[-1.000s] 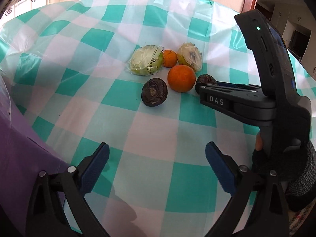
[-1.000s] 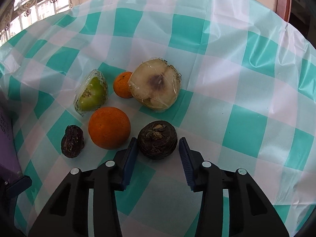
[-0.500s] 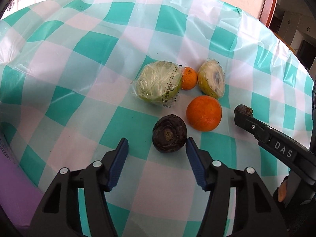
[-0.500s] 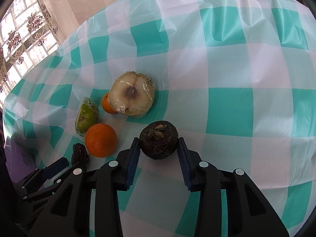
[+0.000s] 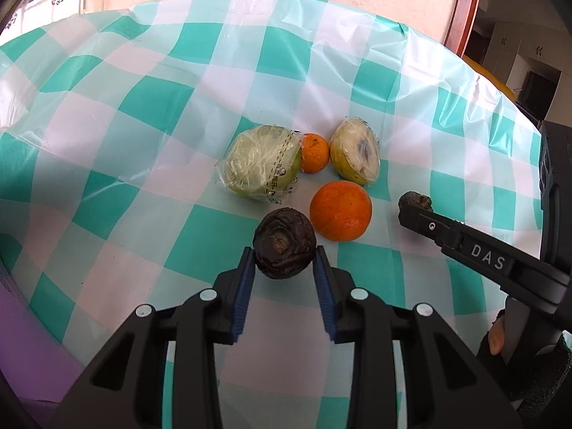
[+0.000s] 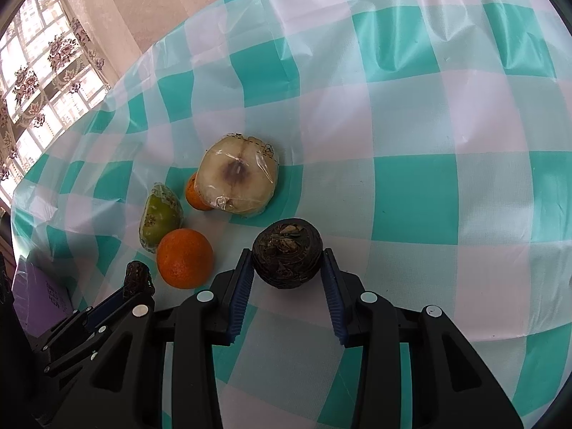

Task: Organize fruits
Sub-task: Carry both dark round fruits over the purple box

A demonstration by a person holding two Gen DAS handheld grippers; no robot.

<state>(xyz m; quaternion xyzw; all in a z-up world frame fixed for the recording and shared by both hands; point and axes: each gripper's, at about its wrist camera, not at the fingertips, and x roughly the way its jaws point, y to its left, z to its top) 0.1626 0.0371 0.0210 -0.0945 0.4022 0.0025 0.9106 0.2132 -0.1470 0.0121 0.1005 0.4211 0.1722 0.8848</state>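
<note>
Several fruits lie on a teal-and-white checked tablecloth [image 5: 125, 164]. My left gripper [image 5: 284, 262] is shut on a dark round fruit [image 5: 284, 248]. My right gripper [image 6: 287, 262] is shut on a second dark round fruit [image 6: 287, 257]; its tip shows in the left wrist view [image 5: 414, 211]. Near them lie a big orange [image 5: 340, 211] [image 6: 185, 258], a small orange [image 5: 314, 153] [image 6: 195, 196], a wrapped green fruit [image 5: 259, 164] [image 6: 160, 216] and a wrapped cut fruit half [image 5: 354, 155] [image 6: 237, 178].
A purple box [image 6: 39, 300] sits at the table's left edge. A wall and a curtained window [image 6: 39, 71] stand behind the table. A wooden door frame [image 5: 464, 7] is at the far right.
My left gripper moved forward and closed on the near dark fruit. My right gripper stayed shut on its dark fruit and shifted it right, away from the oranges.
</note>
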